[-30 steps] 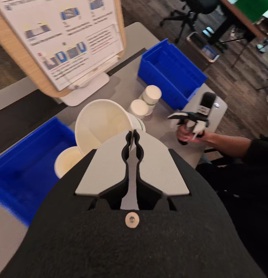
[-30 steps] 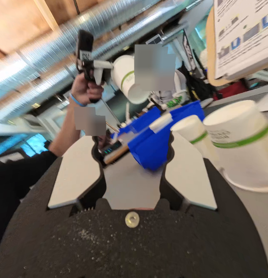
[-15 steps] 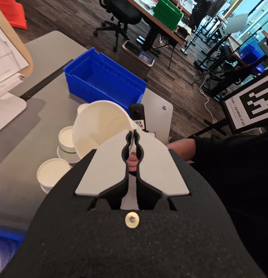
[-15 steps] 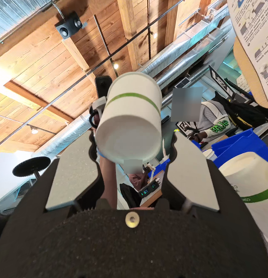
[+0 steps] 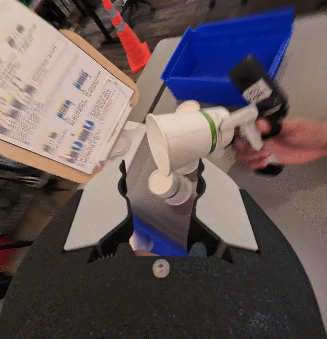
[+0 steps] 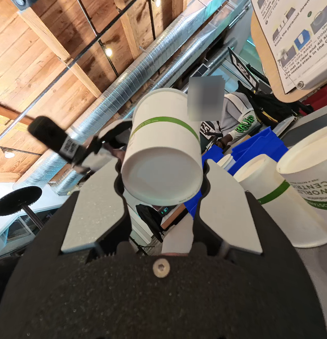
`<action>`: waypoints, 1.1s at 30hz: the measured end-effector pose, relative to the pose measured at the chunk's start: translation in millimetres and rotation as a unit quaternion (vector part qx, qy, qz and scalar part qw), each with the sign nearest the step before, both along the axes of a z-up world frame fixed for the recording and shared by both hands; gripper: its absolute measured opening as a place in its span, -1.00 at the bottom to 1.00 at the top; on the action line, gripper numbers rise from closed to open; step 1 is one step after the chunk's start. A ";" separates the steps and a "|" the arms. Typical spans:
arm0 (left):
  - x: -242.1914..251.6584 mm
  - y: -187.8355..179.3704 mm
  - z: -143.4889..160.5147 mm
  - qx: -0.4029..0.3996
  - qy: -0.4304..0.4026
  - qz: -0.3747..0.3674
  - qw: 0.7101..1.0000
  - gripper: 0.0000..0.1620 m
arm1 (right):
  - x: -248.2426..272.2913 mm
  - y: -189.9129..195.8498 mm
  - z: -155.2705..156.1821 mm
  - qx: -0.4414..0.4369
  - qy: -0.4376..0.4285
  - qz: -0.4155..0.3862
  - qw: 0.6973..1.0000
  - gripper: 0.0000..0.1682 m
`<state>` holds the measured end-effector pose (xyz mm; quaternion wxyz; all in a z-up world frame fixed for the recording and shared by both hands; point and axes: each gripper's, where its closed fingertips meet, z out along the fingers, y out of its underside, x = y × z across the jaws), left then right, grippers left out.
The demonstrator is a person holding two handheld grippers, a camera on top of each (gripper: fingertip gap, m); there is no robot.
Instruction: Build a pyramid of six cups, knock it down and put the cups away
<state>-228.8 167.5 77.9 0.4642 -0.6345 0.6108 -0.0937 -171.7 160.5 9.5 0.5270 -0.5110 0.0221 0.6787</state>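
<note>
Cup held by right hand-held gripper; left hand-held gripper empty.

Right hand-held gripper (image 5: 221, 126) is clamped on the base end of a white green-banded paper cup (image 5: 181, 135), which is tipped on its side in the air with its mouth toward the clipboard (image 5: 54, 95). Left hand-held gripper (image 5: 161, 180) has its fingers spread apart, holding nothing. Upside-down cups (image 6: 265, 194) stand on the grey table (image 5: 287, 201); blue bin (image 5: 223, 60) sits beyond them. Left view blurred.

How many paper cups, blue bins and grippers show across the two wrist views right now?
Paper cups: 4, one between the right gripper's jaws
Blue bins: 2
Grippers: 2, left gripper and right gripper
Total: 8
</note>
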 end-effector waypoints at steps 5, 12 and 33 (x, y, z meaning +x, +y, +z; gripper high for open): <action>-6.6 -16.0 -41.7 0.277 0.226 -0.065 0.932 0.04 | -2.8 1.1 -3.5 -0.017 -0.030 0.001 0.999 -0.01; 7.3 -0.7 -49.8 0.403 0.359 -0.133 0.831 0.22 | -14.4 -4.0 -5.3 -0.010 -0.079 0.006 0.997 -0.01; 22.8 55.2 -81.0 0.280 0.124 0.056 0.950 0.12 | 58.8 -5.0 15.8 0.042 -0.211 -0.148 0.965 0.01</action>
